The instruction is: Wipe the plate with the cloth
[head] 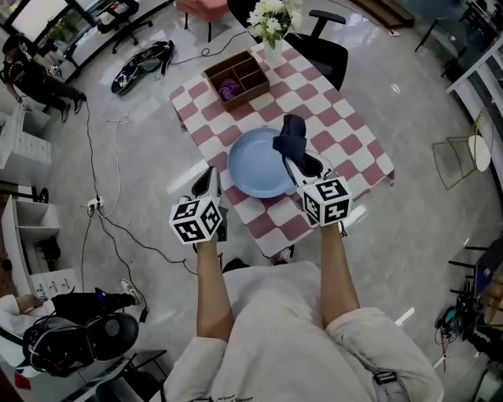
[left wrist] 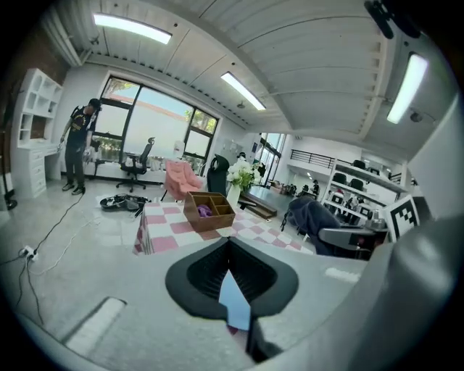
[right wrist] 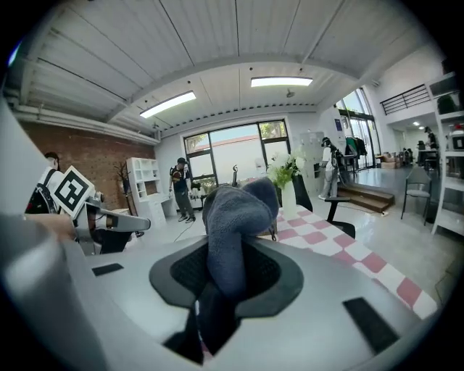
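Observation:
A light blue plate (head: 255, 165) lies on the pink-and-white checked table (head: 346, 129), near its front edge. My right gripper (head: 296, 159) is over the plate's right side, shut on a dark blue-grey cloth (head: 289, 138) that bunches up past the jaws. In the right gripper view the cloth (right wrist: 230, 214) fills the gap between the jaws of the right gripper (right wrist: 217, 264). My left gripper (head: 210, 182) hovers just off the table's front left corner, clear of the plate, its jaws together and holding nothing. In the left gripper view a sliver of the plate (left wrist: 233, 298) shows behind the left gripper (left wrist: 230, 246).
A wooden compartment box (head: 238, 78) with something purple in it stands at the table's far left. A vase of white flowers (head: 272, 22) is at the far edge, with a black office chair (head: 326, 49) behind. Cables (head: 106, 196) trail across the floor on the left. A person (head: 31, 74) is at far left.

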